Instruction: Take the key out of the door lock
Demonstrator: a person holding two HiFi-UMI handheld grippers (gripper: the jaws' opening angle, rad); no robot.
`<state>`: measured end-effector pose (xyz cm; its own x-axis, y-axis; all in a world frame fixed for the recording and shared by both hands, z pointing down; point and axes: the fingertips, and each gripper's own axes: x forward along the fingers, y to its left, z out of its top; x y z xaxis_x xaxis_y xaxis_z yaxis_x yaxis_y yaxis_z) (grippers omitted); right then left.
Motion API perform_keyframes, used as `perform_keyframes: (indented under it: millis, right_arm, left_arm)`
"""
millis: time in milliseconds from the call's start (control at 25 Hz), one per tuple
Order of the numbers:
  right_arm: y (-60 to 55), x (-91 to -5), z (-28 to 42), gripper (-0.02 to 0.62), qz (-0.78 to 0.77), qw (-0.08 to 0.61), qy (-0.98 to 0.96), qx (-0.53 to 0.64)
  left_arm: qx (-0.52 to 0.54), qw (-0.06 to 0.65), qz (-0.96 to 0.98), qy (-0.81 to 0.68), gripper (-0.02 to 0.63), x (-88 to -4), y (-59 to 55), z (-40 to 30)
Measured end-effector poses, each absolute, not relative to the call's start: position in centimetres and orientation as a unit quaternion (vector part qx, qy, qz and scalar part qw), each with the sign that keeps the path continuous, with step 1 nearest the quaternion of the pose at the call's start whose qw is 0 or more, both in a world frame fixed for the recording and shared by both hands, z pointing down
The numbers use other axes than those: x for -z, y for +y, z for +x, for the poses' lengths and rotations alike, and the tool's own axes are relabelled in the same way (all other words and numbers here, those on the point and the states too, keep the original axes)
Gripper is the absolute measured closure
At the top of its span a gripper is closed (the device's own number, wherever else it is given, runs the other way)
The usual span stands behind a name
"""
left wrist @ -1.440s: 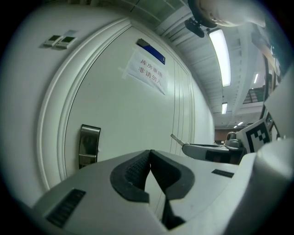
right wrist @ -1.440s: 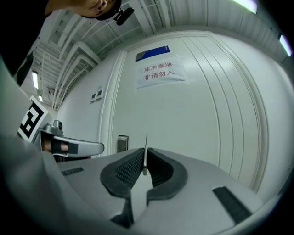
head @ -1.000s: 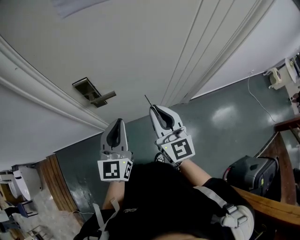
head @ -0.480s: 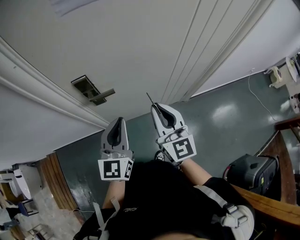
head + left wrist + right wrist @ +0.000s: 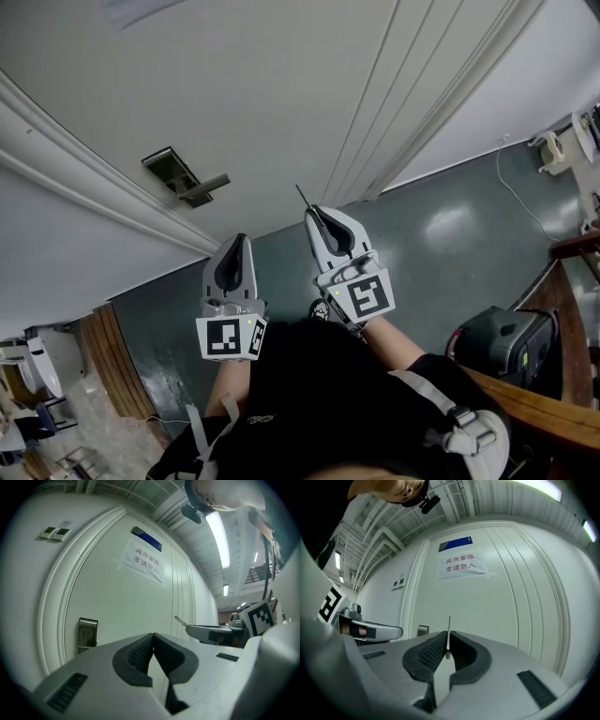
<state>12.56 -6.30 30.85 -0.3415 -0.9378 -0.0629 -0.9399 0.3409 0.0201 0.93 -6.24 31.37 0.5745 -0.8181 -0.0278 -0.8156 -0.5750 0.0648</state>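
My right gripper [image 5: 313,213] [image 5: 448,641] is shut on a thin metal key [image 5: 302,197] [image 5: 448,631], whose blade sticks out past the pads toward the white door [image 5: 281,103]. It hangs well clear of the metal lock plate with lever handle [image 5: 184,178] [image 5: 423,630], which sits up and to the left on the door. My left gripper [image 5: 234,246] [image 5: 152,641] is shut with nothing between its pads, level with the right one and below the lock plate [image 5: 87,633]. The key [image 5: 180,620] also shows from the side in the left gripper view.
A paper notice [image 5: 461,564] and a blue label [image 5: 455,543] are fixed high on the door. The floor [image 5: 441,234] is dark green. A black bag [image 5: 497,342] and a wooden rail [image 5: 553,319] stand at the right, and wooden furniture [image 5: 112,366] at the lower left.
Both grippers have stayed almost still; the right one with the key has drifted slightly right and down. The key stays gripped, away from the lock.
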Motion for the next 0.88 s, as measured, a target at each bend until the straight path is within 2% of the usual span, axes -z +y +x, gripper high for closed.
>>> perform_keyframes:
  millis: [880]
  right_arm:
    - [-5.2,-30.5,13.1,0.563,-0.577,0.016,0.816,-0.045]
  left_arm:
    - [0.024,0.021,0.886,-0.462,0.583,-31.3,-5.1,1.2]
